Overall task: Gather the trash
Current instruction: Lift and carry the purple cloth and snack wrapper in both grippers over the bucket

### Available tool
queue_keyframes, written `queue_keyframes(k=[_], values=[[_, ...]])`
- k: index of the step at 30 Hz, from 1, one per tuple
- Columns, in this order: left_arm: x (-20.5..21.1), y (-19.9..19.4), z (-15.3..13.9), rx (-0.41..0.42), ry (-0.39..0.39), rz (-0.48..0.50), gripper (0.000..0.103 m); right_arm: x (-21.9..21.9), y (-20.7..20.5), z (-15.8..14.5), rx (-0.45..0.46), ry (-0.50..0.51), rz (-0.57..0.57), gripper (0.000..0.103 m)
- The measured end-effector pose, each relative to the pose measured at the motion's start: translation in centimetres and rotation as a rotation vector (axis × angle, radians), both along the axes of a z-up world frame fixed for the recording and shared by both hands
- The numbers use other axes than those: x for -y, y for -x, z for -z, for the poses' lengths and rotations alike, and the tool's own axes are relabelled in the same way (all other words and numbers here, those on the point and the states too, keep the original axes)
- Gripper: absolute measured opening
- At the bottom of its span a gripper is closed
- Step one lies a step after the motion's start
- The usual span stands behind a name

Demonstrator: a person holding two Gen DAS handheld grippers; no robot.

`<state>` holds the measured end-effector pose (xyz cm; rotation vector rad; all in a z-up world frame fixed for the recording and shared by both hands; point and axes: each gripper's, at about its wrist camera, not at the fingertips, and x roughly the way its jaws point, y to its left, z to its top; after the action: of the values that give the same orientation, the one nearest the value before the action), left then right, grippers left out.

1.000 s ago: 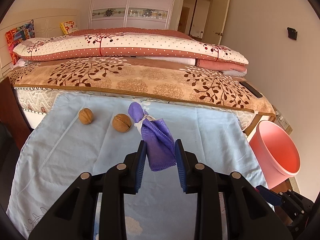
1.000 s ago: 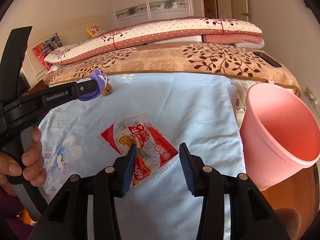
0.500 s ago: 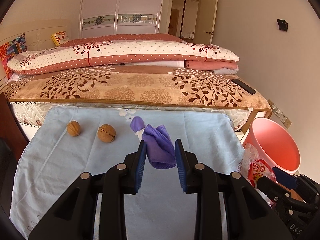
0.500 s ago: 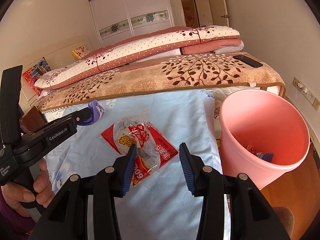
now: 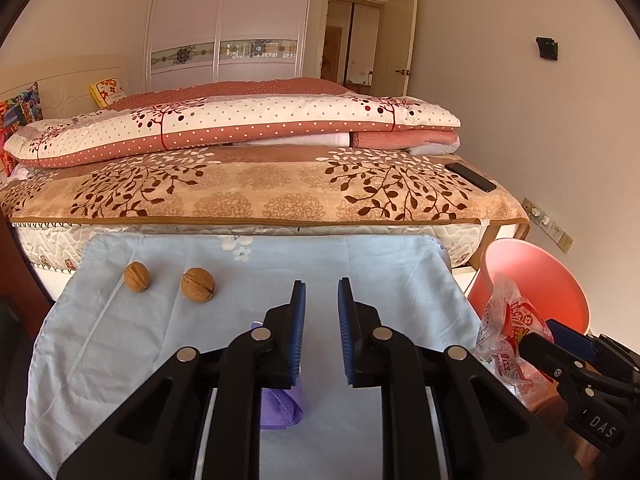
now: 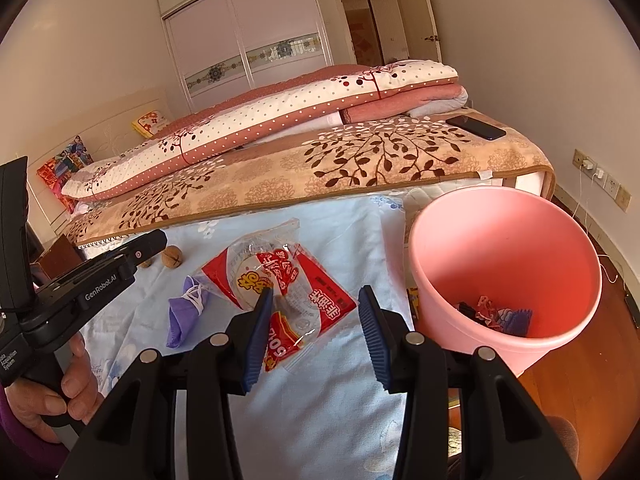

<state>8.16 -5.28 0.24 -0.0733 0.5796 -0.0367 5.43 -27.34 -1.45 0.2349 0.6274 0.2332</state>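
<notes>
A purple cloth bundle (image 6: 185,312) lies on the light blue sheet (image 5: 240,264); in the left wrist view it (image 5: 280,408) shows below my left gripper (image 5: 321,300), which is open and empty above it. A red and clear snack wrapper (image 6: 280,280) hangs from the left finger of my right gripper (image 6: 316,312), whose jaws stand wide apart; it also shows in the left wrist view (image 5: 508,340). The pink bin (image 6: 504,264) stands right of the sheet with some trash inside. Two walnuts (image 5: 198,284) rest on the sheet's far left.
A bed with a brown leaf-pattern blanket (image 5: 260,188) and a folded dotted quilt (image 5: 240,124) lies behind the sheet. A black phone (image 5: 470,176) rests on the bed's right corner. Wooden floor (image 6: 580,380) lies right of the bin.
My left gripper opened and the purple cloth dropped onto the sheet. My right gripper carried the wrapper right, closer to the pink bin.
</notes>
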Motion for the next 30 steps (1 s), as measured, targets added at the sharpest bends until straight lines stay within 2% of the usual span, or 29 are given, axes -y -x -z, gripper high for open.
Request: queue_keyframes(k=[5, 10, 12, 13, 16, 21, 27, 30], values=[[-3.5, -0.1, -0.2, -0.039, 0.076, -0.045, 0.016, 0.1, 0.0, 0.0, 0.004, -0.007, -0.002, 0.043], [-5.6, -0.3, 0.4, -0.103, 0.103, -0.085, 0.017, 0.0, -0.2, 0.3, 0.001, -0.023, -0.012, 0.043], [-5.9, -0.5, 1.2, -0.152, 0.129, -0.090, 0.024, 0.0, -0.2, 0.4, 0.002, -0.028, -0.019, 0.043], [-6.1, -0.6, 1.7, -0.177, 0.146, -0.093, 0.033, 0.0, -0.1, 0.4, 0.004, -0.029, -0.022, 0.043], [-6.2, -0.8, 3.4, -0.253, 0.198, -0.108, 0.036, 0.1, 0.0, 0.5, 0.011, -0.036, -0.030, 0.043], [-4.9, -1.4, 5.7, -0.347, 0.166, -0.095, 0.036, 0.4, 0.2, 0.7, 0.014, -0.047, -0.042, 0.043], [-3.0, -1.9, 6.6, -0.355, 0.089, -0.077, 0.036, 0.8, 0.4, 0.9, 0.015, -0.064, -0.050, 0.043], [-2.3, -2.5, 7.0, -0.380, 0.082, -0.066, 0.036, 1.0, 0.5, 1.0, 0.015, -0.072, -0.050, 0.043]])
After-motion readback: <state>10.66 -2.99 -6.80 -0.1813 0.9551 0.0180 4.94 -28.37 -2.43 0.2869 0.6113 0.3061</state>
